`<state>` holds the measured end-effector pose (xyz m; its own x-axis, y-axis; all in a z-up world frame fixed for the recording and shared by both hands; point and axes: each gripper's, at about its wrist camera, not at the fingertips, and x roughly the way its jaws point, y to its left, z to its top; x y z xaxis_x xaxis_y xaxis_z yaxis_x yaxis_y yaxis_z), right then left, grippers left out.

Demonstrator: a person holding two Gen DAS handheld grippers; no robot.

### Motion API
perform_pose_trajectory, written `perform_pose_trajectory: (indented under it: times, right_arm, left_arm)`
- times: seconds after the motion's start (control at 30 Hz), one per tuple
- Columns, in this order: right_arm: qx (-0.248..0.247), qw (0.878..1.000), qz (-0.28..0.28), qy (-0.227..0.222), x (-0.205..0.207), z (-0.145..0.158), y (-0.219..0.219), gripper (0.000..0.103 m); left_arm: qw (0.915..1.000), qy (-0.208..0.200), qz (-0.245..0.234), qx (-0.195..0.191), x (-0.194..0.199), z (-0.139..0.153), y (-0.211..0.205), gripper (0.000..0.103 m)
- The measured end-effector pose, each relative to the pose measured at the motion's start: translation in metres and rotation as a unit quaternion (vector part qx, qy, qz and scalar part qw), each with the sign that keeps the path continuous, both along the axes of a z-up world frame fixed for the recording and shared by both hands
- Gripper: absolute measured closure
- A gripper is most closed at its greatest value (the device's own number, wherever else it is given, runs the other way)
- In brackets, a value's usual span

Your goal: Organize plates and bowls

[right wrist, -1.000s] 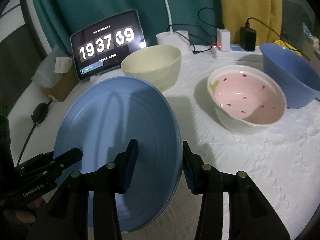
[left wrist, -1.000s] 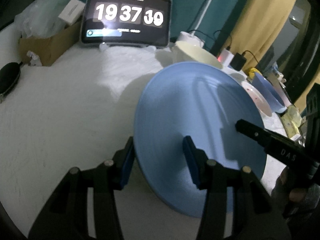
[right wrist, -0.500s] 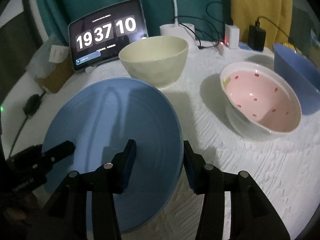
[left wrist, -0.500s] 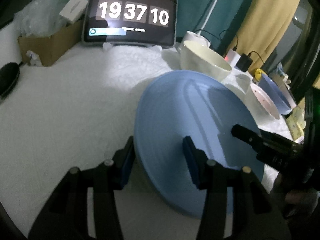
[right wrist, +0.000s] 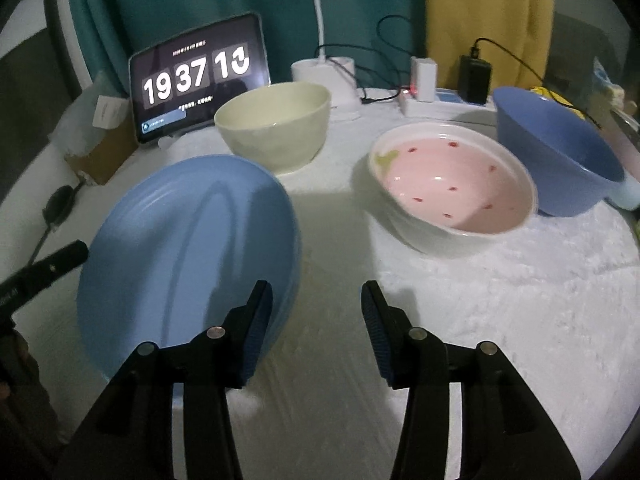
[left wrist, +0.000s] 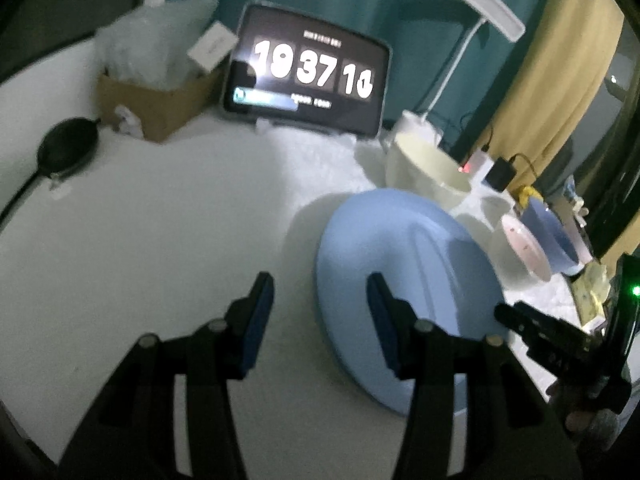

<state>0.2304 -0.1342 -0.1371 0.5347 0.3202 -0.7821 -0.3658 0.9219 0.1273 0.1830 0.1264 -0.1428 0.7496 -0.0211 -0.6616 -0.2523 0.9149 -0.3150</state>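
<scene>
Plate [right wrist: 188,256], blue, lies between both open tools, left tool [left wrist: 320,320] and right tool [right wrist: 316,332], neither gripping it.

Seen from the right gripper [right wrist: 316,316], the plate [right wrist: 188,256] lies on the cloth [right wrist: 480,320] just left of its fingers. Ahead sits one bowl [right wrist: 276,124], with the clock tablet [right wrist: 196,76] behind it. Ahead to the right sits the speckled bowl [right wrist: 452,184], and beyond that a third bowl [right wrist: 560,152].
</scene>
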Motion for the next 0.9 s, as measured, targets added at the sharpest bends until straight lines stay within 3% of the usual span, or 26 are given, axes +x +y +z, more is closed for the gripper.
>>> perform_pose_trajectory:
  times: [0.27, 0.9]
  right_arm:
    - [0.017, 1.000, -0.007, -0.025, -0.021, 0.024, -0.027, 0.054]
    - [0.037, 0.994, -0.077, -0.062, -0.034, 0.049, -0.130, 0.054]
  left_arm:
    - [0.9982, -0.035, -0.040, 0.027, -0.005, 0.028, -0.042, 0.053]
    - [0.9847, -0.046, -0.163, 0.041, 0.006, 0.053, -0.161, 0.052]
